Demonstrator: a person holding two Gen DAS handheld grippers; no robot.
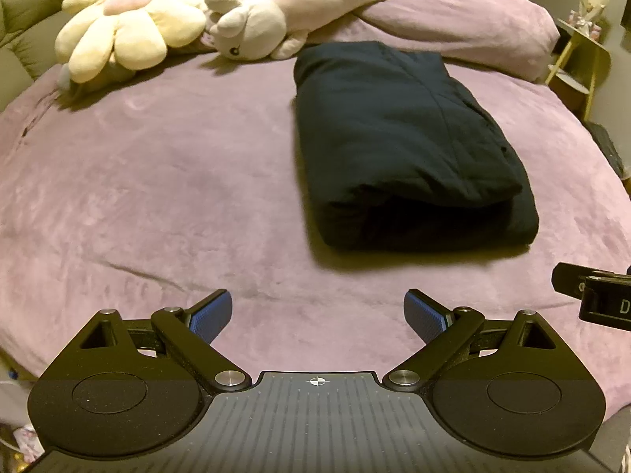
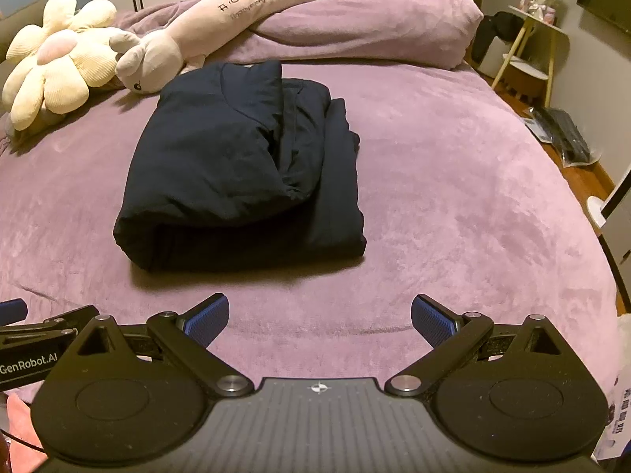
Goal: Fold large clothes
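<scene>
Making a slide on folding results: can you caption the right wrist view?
Open right gripper hovers before a folded dark garment on the purple bed.

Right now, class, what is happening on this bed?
A person holds a claw in each hand, and both are open and empty: the left claw and right claw hover above the purple bedspread. Ahead lies a dark garment, already folded into a thick bundle. A flower plush and a long plush animal lie beyond it.
</scene>
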